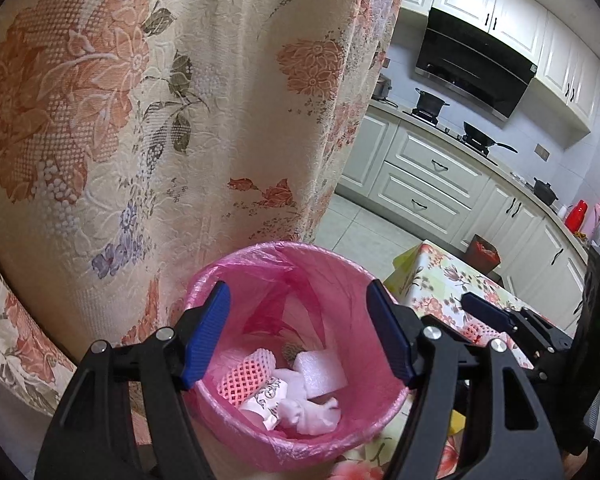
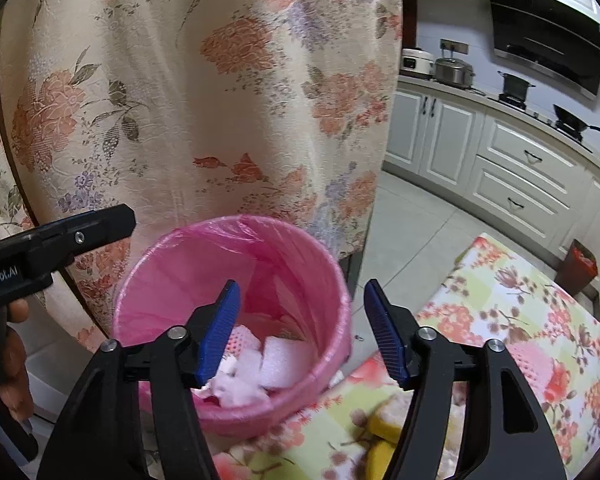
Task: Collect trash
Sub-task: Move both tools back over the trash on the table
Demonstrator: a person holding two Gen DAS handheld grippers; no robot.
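Trash: pink foam net (image 2: 534, 364) lying on the floral worktop (image 2: 512, 304), right of the bin (image 2: 332, 280).
Nearer: right gripper (image 2: 302, 332), spread wide, empty.
Left gripper (image 1: 298, 330): spread wide, empty, above the bin.

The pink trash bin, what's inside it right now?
The pink trash bin holds white foam pieces, pink foam fruit netting and a crumpled printed wrapper. Anything beneath them is covered.
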